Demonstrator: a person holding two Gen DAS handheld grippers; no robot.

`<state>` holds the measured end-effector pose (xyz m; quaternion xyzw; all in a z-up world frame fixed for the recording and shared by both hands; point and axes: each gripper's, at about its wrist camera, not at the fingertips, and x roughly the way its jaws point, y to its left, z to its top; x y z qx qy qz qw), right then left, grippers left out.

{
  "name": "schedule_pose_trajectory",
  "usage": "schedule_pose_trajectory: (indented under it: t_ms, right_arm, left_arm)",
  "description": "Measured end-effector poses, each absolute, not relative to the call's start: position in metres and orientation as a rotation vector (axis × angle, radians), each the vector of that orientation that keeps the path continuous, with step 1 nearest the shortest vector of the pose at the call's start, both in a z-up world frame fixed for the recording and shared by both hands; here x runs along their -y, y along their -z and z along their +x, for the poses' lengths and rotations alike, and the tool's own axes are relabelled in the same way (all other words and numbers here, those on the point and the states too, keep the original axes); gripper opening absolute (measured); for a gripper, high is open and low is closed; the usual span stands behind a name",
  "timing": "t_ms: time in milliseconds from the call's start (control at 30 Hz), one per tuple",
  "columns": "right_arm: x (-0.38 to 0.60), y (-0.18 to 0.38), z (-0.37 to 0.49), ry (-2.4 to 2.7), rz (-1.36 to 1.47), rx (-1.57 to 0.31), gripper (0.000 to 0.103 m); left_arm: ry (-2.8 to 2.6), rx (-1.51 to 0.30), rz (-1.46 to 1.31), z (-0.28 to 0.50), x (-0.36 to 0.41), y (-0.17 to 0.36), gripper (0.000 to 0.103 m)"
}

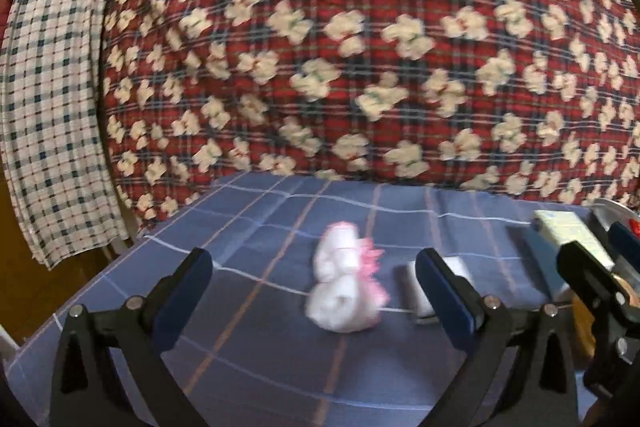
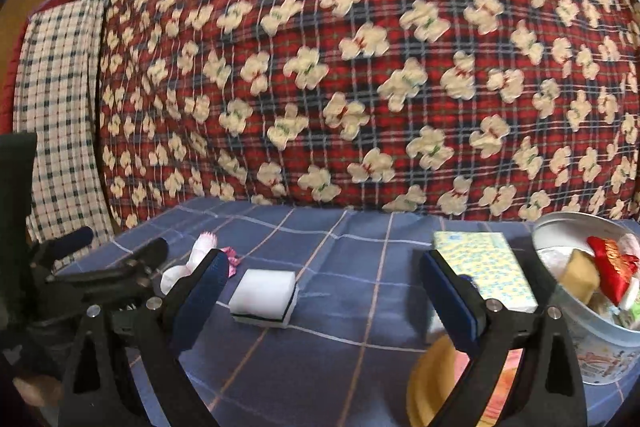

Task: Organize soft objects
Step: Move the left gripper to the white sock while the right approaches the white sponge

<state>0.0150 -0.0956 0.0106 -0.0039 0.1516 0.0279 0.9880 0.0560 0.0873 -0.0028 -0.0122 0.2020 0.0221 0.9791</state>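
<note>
Left hand-held gripper (image 1: 314, 287): jaws spread wide, nothing between them, held above the surface (image 1: 248, 347), which is covered in blue cloth with a pale grid.

Right hand-held gripper (image 2: 324, 287): jaws likewise released and empty, over the same blue cloth.

White and pink soft toy (image 1: 346, 289): lies on the cloth ahead of the left hand-held gripper, between its two fingers in that view, apart from both; blurred. In the right wrist view it is partly hidden behind the left finger (image 2: 200, 291).

White sponge block (image 2: 265, 298) with a dark band: lies on the cloth between the right hand-held gripper's fingers, untouched, near the toy.

Patterned box (image 2: 486, 273), yellow-green print: flat on the cloth, just beside the tin.

Metal tin (image 2: 600, 343): at the right edge, holding a red embroidered item (image 2: 612, 265) and other pieces, one tan.

Backdrop: red plaid quilt (image 1: 360, 47) with cream shapes; a checked cloth (image 1: 52, 115) hangs at its left.
</note>
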Motion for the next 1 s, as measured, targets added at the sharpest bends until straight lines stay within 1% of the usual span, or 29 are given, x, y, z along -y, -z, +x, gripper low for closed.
schedule_pose_trajectory:
  t_ms: [133, 367, 533, 733, 800, 867, 900, 967, 1000]
  right_arm:
    - [0.087, -0.006, 0.038, -0.075, -0.008, -0.363, 0.098]
    - [0.061, 0.008, 0.091, -0.148, -0.038, -0.533, 0.098]
    - [0.04, 0.024, 0.127, -0.179, -0.063, -0.675, 0.097]
    - [0.039, 0.037, 0.147, -0.162, -0.045, -0.772, 0.097]
    - [0.039, 0.04, 0.15, -0.153, -0.046, -0.801, 0.089]
    - [0.037, 0.044, 0.154, -0.153, -0.052, -0.828, 0.078]
    - [0.036, 0.046, 0.155, -0.156, -0.054, -0.839, 0.076]
    - [0.035, 0.049, 0.158, -0.161, -0.061, -0.861, 0.061]
    - [0.035, 0.049, 0.158, -0.158, -0.059, -0.864, 0.059]
  left_arm:
    - [-0.085, -0.474, -0.056, 0.076, -0.108, 0.009, 0.103]
    - [-0.125, -0.536, -0.08, 0.106, -0.127, 0.015, 0.103]
    - [-0.123, -0.579, -0.123, 0.117, -0.135, 0.021, 0.103]
    - [-0.131, -0.599, -0.093, 0.121, -0.128, 0.023, 0.103]
    - [-0.127, -0.598, -0.073, 0.121, -0.124, 0.023, 0.103]
    - [-0.131, -0.595, -0.056, 0.12, -0.122, 0.023, 0.103]
    - [-0.133, -0.593, -0.047, 0.12, -0.12, 0.022, 0.103]
    - [-0.134, -0.593, -0.035, 0.12, -0.118, 0.022, 0.103]
    - [-0.139, -0.594, -0.03, 0.12, -0.118, 0.022, 0.103]
